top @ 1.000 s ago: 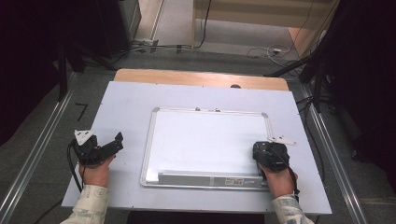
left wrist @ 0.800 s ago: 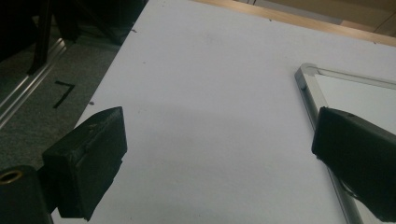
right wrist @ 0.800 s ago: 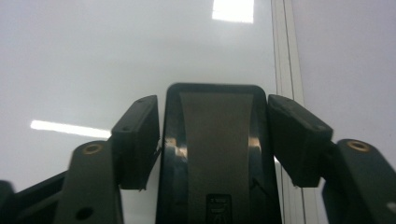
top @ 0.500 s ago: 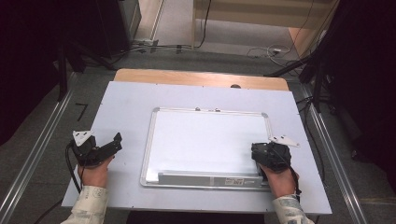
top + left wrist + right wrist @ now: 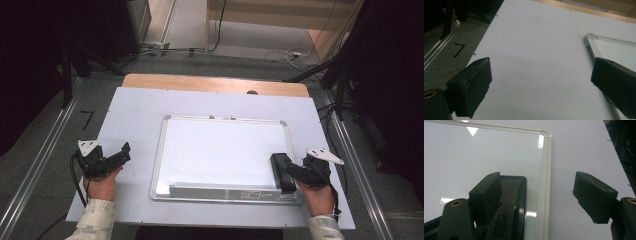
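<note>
white desk (image 5: pixel 135 115), whiteboard (image 5: pixel 220 150) centred. black eraser (image 5: pixel 281 171) lay lengthwise along board's right edge, just left of right gripper (image 5: pixel 295 172), jaws just spread, released. left gripper (image 5: pixel 117 155) well apart, jaws spread, empty.

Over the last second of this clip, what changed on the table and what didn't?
The right gripper has just opened its jaws and let go of the black eraser, which now lies uncovered on the whiteboard by its right edge; the hand has drawn back toward the right. Nothing is between the jaws. The left gripper, open beside the board, the whiteboard and the table stayed as they were.
</note>
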Available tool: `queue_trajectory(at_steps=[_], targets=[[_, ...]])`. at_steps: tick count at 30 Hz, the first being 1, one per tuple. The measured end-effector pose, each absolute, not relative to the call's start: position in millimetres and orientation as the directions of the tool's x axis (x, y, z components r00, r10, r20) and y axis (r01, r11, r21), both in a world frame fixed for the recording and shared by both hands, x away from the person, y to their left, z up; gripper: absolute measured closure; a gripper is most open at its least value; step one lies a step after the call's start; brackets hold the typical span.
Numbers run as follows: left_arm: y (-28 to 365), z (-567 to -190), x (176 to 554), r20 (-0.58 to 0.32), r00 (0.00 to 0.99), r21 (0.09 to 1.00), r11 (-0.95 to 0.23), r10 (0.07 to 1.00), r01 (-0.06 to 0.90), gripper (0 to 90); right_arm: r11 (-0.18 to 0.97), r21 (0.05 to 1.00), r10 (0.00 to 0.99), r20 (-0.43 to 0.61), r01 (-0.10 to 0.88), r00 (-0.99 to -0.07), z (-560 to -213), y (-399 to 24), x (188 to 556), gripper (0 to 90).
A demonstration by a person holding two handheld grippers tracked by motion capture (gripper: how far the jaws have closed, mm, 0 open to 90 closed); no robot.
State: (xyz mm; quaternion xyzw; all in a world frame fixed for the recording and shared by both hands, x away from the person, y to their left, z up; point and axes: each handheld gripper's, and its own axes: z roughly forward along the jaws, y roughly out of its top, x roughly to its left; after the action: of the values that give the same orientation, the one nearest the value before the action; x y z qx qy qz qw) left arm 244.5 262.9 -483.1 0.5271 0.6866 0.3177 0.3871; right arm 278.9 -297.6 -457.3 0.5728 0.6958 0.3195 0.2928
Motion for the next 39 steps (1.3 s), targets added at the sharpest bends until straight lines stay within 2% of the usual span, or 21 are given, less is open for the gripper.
queue_trajectory(at_steps=[24, 39], targets=[[261.9, -483.9, 244.4, -0.192, -0.145, 0.843, 0.239, 0.971, 0.482, 3.5, 0.079, 0.786, 0.995, -0.026, 0.614, -0.095, -457.2, -342.0, 269.6, 21.2], [261.9, -483.1, 243.1, -0.196, -0.147, 0.843, 0.244, 0.969, 0.48, 3.5, 0.067, 0.755, 0.998, -0.044, 0.652, -0.051, -467.0, -363.5, 267.3, 20.7]])
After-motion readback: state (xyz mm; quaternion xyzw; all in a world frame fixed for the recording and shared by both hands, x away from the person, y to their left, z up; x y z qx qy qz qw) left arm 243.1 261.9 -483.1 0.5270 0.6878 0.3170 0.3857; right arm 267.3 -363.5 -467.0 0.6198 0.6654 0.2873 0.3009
